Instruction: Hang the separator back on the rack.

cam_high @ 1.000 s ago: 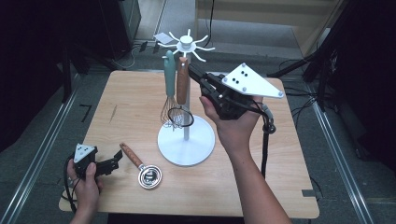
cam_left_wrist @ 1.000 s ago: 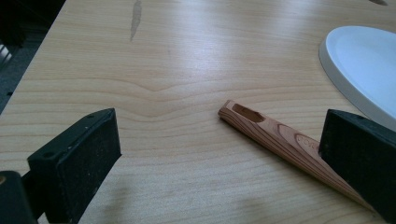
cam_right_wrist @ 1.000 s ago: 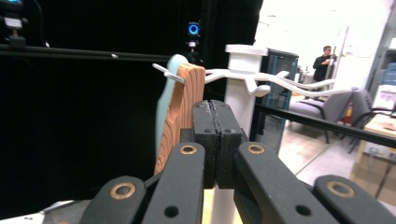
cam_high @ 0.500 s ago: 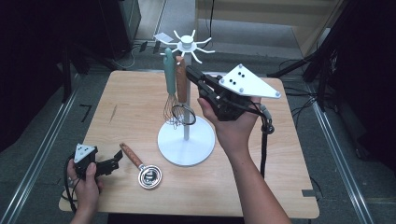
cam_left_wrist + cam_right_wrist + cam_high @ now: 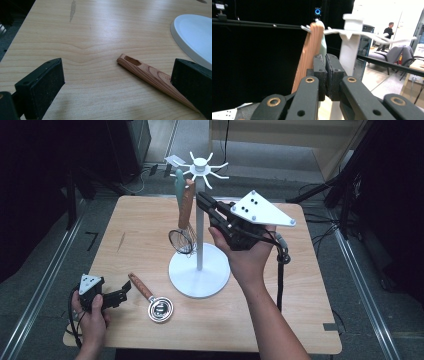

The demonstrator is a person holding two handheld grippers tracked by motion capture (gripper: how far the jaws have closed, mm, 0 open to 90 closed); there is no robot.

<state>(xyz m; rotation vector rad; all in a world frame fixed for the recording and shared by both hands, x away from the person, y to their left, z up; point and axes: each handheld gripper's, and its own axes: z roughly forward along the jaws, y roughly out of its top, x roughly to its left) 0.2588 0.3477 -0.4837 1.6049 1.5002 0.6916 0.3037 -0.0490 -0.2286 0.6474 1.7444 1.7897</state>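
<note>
At the light wooden table [image 5: 280, 320], my right claw [image 5: 204, 200] is raised beside the top of the white utensil stand with its round base and spoked crown [image 5: 199, 265], its two black jaws pressed together with nothing between them, though they have just begun to part a little. Just beyond its tips hangs the wire whisk with a wooden handle [image 5: 184, 220], the handle upright from a spoke and the wire head low beside the pole; the right gripper view shows that handle [image 5: 308, 55] just left of the closed jaws, apart from them, with a pale green handle [image 5: 322, 42] behind it. My left claw [image 5: 122, 292] rests low at the near left corner of the table, jaws wide apart and holding nothing. Just to its right lies the small metal measuring cup with a wooden handle [image 5: 150, 300]; in the left gripper view the handle's tip [image 5: 140, 67] lies between the open jaws, running under the right-hand one.
</note>
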